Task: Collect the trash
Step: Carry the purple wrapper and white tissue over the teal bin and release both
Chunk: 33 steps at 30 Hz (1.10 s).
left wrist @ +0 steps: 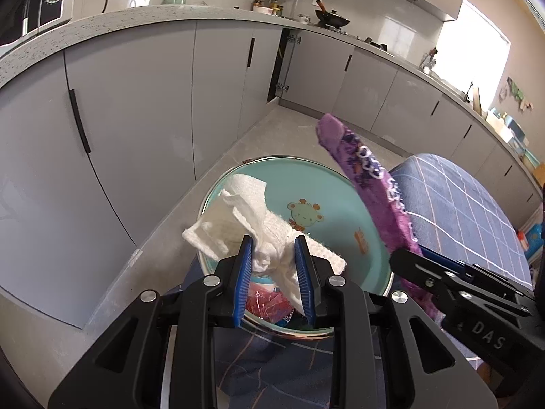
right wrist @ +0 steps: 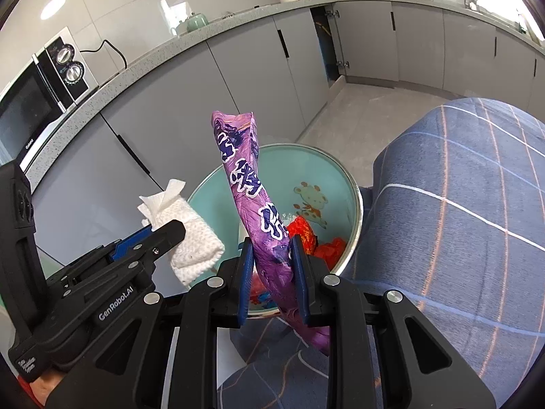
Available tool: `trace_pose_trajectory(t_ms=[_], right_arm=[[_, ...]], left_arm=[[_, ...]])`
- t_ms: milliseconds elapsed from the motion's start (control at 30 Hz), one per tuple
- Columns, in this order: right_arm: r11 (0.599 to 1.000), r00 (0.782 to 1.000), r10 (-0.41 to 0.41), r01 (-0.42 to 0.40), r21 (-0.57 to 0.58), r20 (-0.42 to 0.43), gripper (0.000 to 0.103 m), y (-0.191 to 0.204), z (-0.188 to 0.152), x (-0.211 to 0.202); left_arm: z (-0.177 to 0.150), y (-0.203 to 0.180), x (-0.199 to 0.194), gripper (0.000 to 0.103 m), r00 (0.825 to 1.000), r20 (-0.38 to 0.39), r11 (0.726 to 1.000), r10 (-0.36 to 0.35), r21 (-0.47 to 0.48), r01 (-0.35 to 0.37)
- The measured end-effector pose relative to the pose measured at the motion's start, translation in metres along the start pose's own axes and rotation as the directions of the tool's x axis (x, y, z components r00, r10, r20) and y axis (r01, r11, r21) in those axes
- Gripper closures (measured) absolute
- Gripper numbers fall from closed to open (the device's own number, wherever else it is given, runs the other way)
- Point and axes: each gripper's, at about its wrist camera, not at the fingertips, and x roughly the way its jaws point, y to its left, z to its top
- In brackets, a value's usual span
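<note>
Two claws holding trash over a round teal bin with a giraffe cartoon inside (left wrist: 327, 184).

Left claw (left wrist: 274, 255): blue pads closed narrow on a crumpled white paper towel (left wrist: 238, 214), held above the bin's near rim. Right claw (right wrist: 270, 255): clamped on a long crinkled purple snack wrapper with white lettering (right wrist: 248, 191), standing upright over the bin. Red plastic scraps (right wrist: 306, 235) lie in the bin. Blue plaid cushion (right wrist: 460, 204) just beside; grey kitchen cabinets (left wrist: 136, 102) behind.

Tissue (left wrist: 259, 225) between the left gripper's (left wrist: 274, 269) fingers, above the bin (left wrist: 344, 184). Wrapper (right wrist: 262, 225) between the right gripper's (right wrist: 270, 269) fingers, over the bin's trash (right wrist: 306, 235). Cabinets (left wrist: 136, 119) lie beyond the fingertips.
</note>
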Motion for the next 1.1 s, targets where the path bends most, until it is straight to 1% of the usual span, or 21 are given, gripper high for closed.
trace_pose_trajectory(t_ms=[267,500,667,867,1100], right_arm=[[1.0,0.999,-0.016,0.016,0.013,-0.028,0.08,-0.004,0.007,0.019],[0.999,0.997,-0.004,0.008,0.047,-0.077,0.08,-0.005,0.012,0.043],[0.999,0.997,-0.014,0.017,0.037,-0.08,0.08,-0.002,0.015,0.051],[0.998,0.994,0.001,0.006,0.06,-0.11,0.08,-0.004,0.017,0.067],[0.997,0.991,-0.007,0.017,0.069,-0.135,0.08,-0.009,0.018,0.083]], left_arm=[[0.0,0.002,0.02,0.077,0.999,-0.034,1.0,0.009,0.006,-0.008],[0.001,0.0,0.04,0.077,0.997,-0.07,1.0,0.014,0.015,-0.013],[0.002,0.002,0.051,0.077,0.996,-0.092,1.0,0.021,0.019,-0.02],[0.002,0.001,0.063,0.077,0.993,-0.11,0.999,0.031,0.026,-0.029],[0.004,-0.004,0.076,0.077,0.991,-0.126,0.999,0.041,0.03,-0.037]])
